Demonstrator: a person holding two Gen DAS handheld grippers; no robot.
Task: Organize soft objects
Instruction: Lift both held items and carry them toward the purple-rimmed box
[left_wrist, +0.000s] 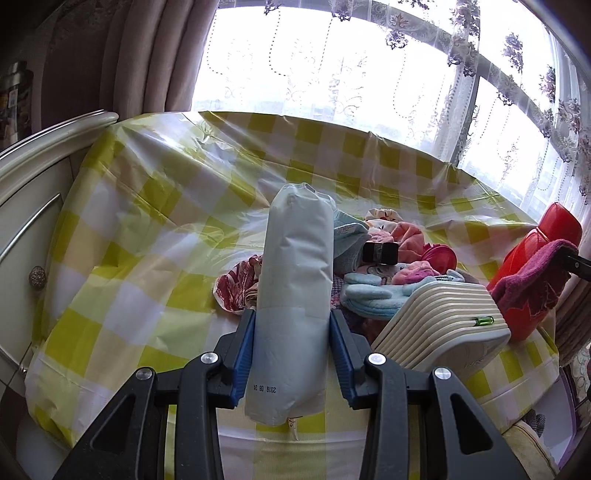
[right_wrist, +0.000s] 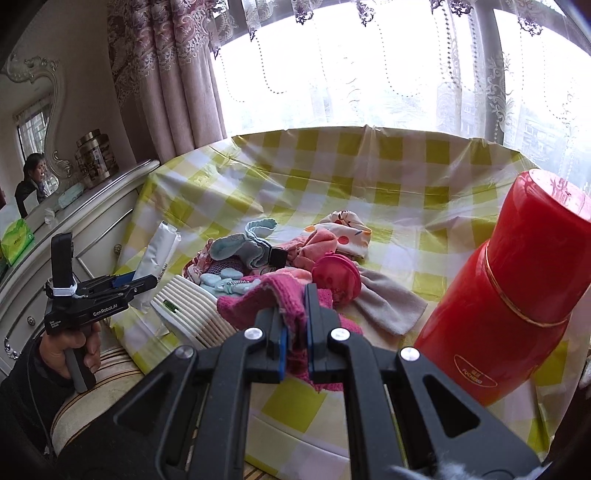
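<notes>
The left gripper (left_wrist: 292, 354) clamps a pale packet (left_wrist: 295, 288) stamped "2019 08 24"; the right gripper (right_wrist: 295, 339) pinches a magenta cloth (right_wrist: 258, 299).

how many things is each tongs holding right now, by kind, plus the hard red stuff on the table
Pale blue soft packs: 1, in the left tongs (pack)
Magenta knit cloths: 1, in the right tongs (cloth)
Red flasks: 1
Total: 3

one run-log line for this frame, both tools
left tool: shut on pale blue packet | right tool: shut on magenta cloth | soft pile: on checked tablecloth
</notes>
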